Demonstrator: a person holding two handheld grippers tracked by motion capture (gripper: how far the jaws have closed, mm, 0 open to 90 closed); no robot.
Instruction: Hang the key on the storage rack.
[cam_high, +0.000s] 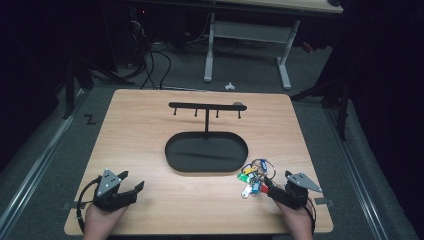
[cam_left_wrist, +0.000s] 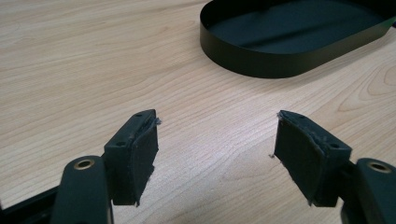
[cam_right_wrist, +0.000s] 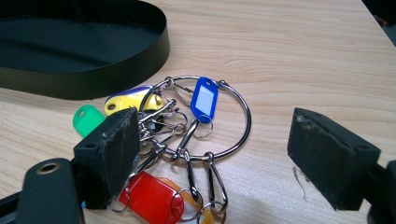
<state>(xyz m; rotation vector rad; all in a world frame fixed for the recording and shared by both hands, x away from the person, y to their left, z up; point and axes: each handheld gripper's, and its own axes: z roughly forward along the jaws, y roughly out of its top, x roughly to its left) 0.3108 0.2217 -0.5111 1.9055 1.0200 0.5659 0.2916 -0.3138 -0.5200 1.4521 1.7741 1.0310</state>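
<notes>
A bunch of key tags (cam_high: 254, 178) on a metal ring (cam_right_wrist: 243, 132) lies on the wooden table just right of the black oval tray (cam_high: 180, 161). Its blue tag (cam_right_wrist: 204, 99), yellow tag (cam_right_wrist: 125, 101), green tag (cam_right_wrist: 87, 119) and red tag (cam_right_wrist: 148, 197) fan out on small clips. My right gripper (cam_high: 276, 181) is open and low over the table, and the ring lies between its jaws with the left pad (cam_right_wrist: 116, 148) over the clips. My left gripper (cam_high: 131, 180) is open at the front left, with nothing between its pads (cam_left_wrist: 140, 158).
A black rack rises on a post from the tray's far side; its crossbar (cam_high: 207, 106) carries several small hooks. The tray wall (cam_left_wrist: 261, 63) lies ahead and to the right of the left gripper. Desk legs and cables stand on the floor beyond the table (cam_high: 150, 125).
</notes>
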